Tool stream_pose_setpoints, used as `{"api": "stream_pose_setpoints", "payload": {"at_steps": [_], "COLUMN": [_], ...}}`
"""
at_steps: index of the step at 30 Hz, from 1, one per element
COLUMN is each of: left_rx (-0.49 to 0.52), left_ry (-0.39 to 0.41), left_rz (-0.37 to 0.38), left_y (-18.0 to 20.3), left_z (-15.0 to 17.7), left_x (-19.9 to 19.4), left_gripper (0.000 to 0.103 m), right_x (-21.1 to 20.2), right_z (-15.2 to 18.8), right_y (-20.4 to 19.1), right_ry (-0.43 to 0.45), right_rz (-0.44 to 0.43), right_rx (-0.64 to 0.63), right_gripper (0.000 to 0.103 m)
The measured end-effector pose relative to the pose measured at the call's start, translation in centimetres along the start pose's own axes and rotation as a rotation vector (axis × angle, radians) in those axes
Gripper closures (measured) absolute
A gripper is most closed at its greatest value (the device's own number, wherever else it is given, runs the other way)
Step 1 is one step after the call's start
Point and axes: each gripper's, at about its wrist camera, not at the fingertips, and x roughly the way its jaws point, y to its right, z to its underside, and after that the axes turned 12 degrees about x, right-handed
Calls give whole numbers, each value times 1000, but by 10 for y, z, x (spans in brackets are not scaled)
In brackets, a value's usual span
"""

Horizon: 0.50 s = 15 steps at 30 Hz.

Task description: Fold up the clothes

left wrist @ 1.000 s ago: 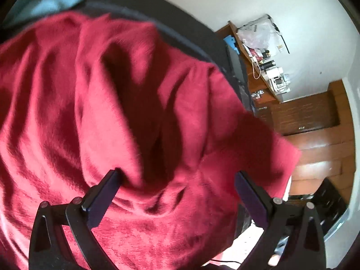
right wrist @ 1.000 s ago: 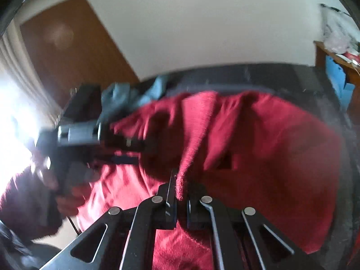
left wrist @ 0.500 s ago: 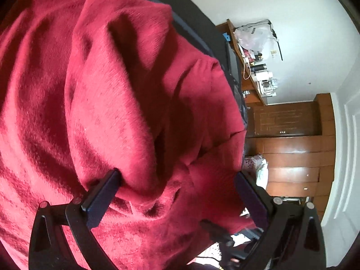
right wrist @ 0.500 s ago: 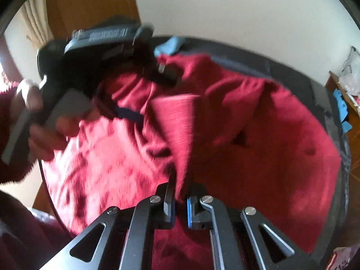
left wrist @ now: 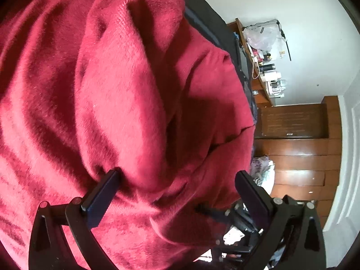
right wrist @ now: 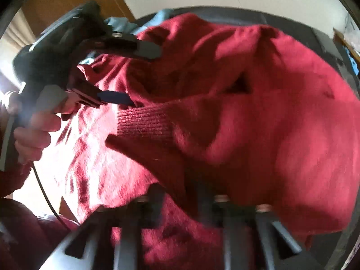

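Observation:
A red knitted sweater lies rumpled over a dark round table and fills both views. My left gripper is open, its fingers spread around a raised fold of the sweater. The right wrist view shows the same left gripper at upper left, in a person's hand, open over the cloth. My right gripper is blurred at the bottom, shut on the sweater's sleeve. The sleeve hides its tips, and the ribbed cuff flops out to the left.
A blue garment lies at the table's far edge behind the sweater. To the right stand a wooden shelf with bottles and a plastic bag, a wooden floor and a white door. A red sleeve is at lower left.
The left gripper has come closer to the sweater, still open. The right gripper has carried the sleeve across the body, so the cuff now points left; its fingers look slightly wider apart.

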Motion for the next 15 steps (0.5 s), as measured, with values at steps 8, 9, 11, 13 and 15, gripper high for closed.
{"api": "stream_pose_setpoints", "payload": {"at_steps": [8,9,11,13,15], "left_rx": [-9,-13,3,38,72], "left_ry": [-30,-35,-35,-24,-20], "left_rz": [-57,-50,-53,-76,-108], "left_y": [-10,-8,-1,7,17], "left_z": [30,31,34,34,34], "left_x": [3,8,16,21,27], "left_gripper": [1,1,1,1,1], "right_x": [-17,-19,-22,-25,-28], "right_z": [13,14,14,15,16], "right_y": [7,10,15,21,26], "right_ry": [10,11,12,12,13], "right_rz": [-41,-44,-50,-57,-63], "right_rx": [-30,-24,-11,2,15], "right_gripper": [28,28,28,28,28]}}
